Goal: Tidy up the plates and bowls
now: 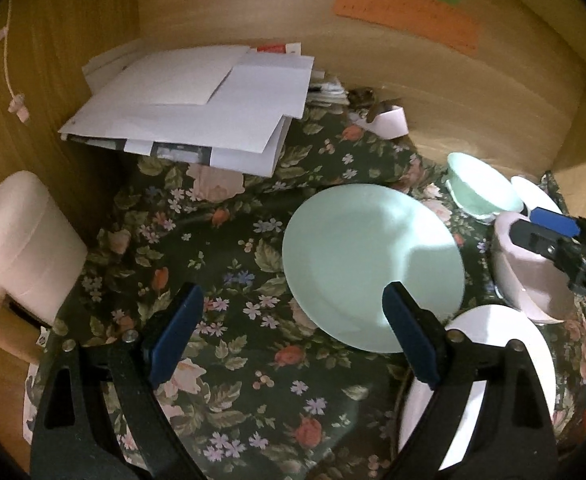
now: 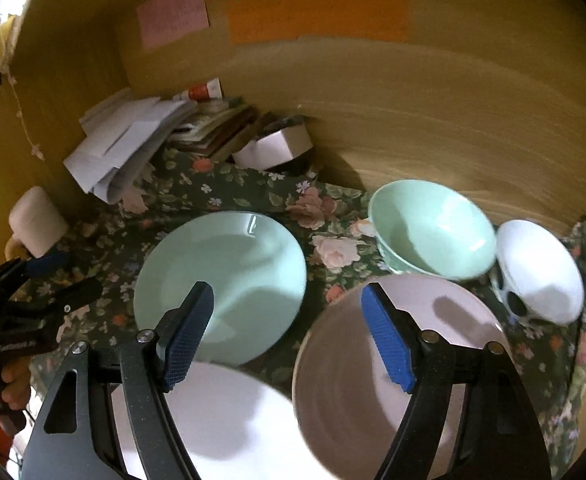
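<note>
A pale green plate (image 1: 373,264) (image 2: 221,276) lies on the floral cloth (image 1: 229,400). My left gripper (image 1: 293,292) hovers open over the plate's near left edge, its right pad above the rim, and grips nothing. Lower right sits a white plate (image 1: 493,360) (image 2: 221,420). My right gripper (image 2: 287,292) stands open; the pinkish bowl (image 2: 393,380) (image 1: 525,280) has its near rim between the fingers, and the pads are not pressing on it. Behind it stand a green bowl (image 2: 433,228) (image 1: 481,188) and a white spotted bowl (image 2: 537,268).
Wooden walls close in the back and both sides. A pile of papers (image 1: 197,112) fills the back left corner. An upturned pale mug (image 1: 25,240) stands at the left. A white round container (image 2: 277,148) sits at the back. A hand (image 2: 13,384) holds the left gripper's handle.
</note>
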Demonstrator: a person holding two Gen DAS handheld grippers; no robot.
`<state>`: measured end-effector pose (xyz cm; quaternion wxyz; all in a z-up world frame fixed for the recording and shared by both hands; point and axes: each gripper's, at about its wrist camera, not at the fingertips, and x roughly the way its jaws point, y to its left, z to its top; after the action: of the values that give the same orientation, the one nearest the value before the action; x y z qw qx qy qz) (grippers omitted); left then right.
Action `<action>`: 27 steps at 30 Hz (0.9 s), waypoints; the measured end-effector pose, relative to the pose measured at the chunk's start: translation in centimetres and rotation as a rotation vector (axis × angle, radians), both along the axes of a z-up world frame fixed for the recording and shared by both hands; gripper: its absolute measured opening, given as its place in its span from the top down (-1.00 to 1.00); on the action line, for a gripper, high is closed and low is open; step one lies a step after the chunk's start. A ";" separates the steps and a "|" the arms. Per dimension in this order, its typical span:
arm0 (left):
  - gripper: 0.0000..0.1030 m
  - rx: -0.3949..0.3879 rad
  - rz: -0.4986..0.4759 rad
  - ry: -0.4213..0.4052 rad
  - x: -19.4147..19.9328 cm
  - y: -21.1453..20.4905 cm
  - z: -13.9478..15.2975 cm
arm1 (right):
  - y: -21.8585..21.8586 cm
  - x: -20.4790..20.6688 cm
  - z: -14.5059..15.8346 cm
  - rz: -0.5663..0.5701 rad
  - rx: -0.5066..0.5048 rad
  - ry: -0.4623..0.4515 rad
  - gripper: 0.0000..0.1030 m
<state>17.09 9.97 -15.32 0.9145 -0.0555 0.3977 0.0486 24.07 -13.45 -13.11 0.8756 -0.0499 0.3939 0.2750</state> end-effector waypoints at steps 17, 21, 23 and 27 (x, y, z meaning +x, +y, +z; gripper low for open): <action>-0.34 -0.026 -0.024 0.090 3.5 1.0 -3.6 | 4.6 6.3 -4.0 0.094 -0.147 0.162 0.17; -0.15 -0.042 -0.035 0.103 4.0 1.2 -4.2 | 5.4 7.1 -4.6 0.102 -0.176 0.184 0.23; -0.11 -0.058 -0.043 0.108 4.1 1.4 -4.4 | 5.7 7.7 -4.9 0.104 -0.193 0.190 0.29; -0.11 -0.064 -0.058 0.103 4.2 1.4 -4.5 | 6.2 8.5 -5.7 0.108 -0.205 0.230 0.36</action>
<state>21.26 11.40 -19.79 0.8917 -0.0709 0.4469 0.0122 32.60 -7.22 -18.76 0.7989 -0.1281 0.5145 0.2839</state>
